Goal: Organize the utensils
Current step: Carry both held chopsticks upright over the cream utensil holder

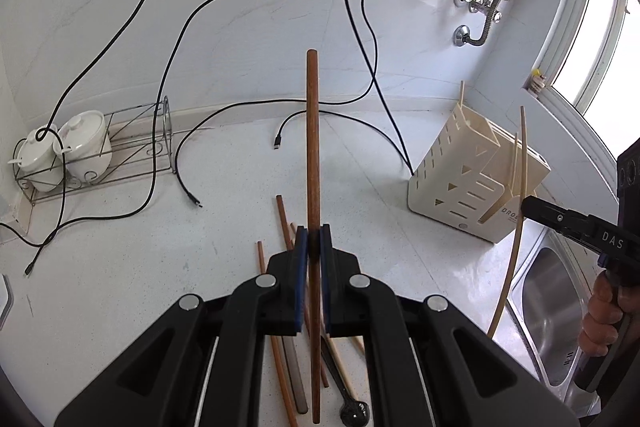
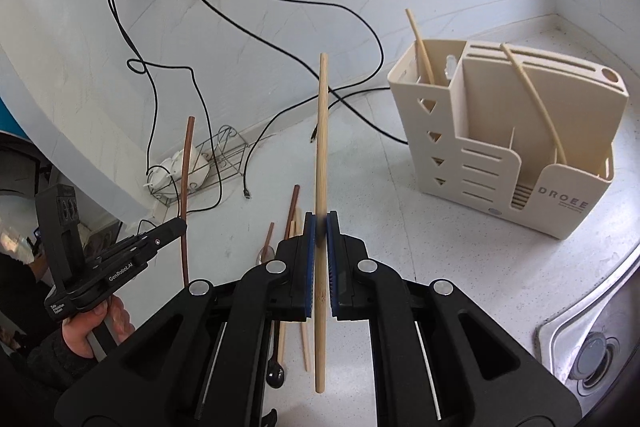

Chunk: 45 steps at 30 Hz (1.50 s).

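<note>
Left tongs (image 1: 314, 243) clamped on brown chopstick (image 1: 312, 147) — right tongs (image 2: 321, 227) on pale chopstick (image 2: 321, 155).

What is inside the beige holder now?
The holder contains two pale chopsticks: one in the tall left compartment, one leaning in the front compartment. Their lower ends and the compartment bottoms are hidden by the walls.

"DROEE" on the cream utensil holder (image 2: 560, 197); "GenRobot.AI" on the left gripper (image 2: 182, 225).

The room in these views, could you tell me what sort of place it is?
Most likely a home kitchen: a steel sink set into the speckled counter, a cream utensil holder beside it, and lidded white pots on a wire rack.
</note>
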Motion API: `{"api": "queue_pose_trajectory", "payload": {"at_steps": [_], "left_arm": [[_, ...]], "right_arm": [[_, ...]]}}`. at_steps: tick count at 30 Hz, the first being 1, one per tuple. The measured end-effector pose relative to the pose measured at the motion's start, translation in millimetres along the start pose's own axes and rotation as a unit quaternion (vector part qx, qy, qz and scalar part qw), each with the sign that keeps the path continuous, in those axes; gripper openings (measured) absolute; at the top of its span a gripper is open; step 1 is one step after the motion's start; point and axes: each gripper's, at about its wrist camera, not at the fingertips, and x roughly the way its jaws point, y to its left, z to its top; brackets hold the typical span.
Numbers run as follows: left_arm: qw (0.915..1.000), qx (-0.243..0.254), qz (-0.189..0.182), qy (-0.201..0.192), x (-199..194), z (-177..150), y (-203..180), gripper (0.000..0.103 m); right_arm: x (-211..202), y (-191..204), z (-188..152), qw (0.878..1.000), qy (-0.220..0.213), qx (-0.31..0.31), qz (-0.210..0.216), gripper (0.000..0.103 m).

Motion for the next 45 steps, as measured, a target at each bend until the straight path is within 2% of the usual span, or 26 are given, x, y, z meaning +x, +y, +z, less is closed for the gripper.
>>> {"api": "queue_pose_trajectory", "payload": {"at_steps": [9, 19, 30, 34, 45], "left_arm": [[0.9979, 0.031, -0.035, -0.044, -5.1, 30.6, -36.3, 0.006], [0.9893, 0.058, -0.077, -0.110, -9.8, 71.6, -75.0, 0.006], [0.9717, 0.067, -0.141, -0.177, -6.2, 113.1, -118.5, 0.006], [0.9621, 0.064, -0.164, -0.208, -4.1, 125.3, -132.2, 0.006], [0.9441, 0.061, -0.205, -0.251, 24.5, 148.8, -161.5, 0.006]], "right_arm": [[-51.5, -20.0, 20.3, 0.995, -0.085, 0.001, -0.051, 0.005], [-85.6, -38.3, 43.4, 0.983, -0.154, 0.000, -0.100, 0.005], [-109.6, -48.6, 67.1, 0.961, -0.221, -0.030, -0.161, 0.005], [-112.5, -53.7, 75.5, 0.956, -0.238, -0.037, -0.169, 0.005], [-111.4, -74.7, 93.3, 0.943, -0.267, -0.041, -0.197, 0.005]]}}
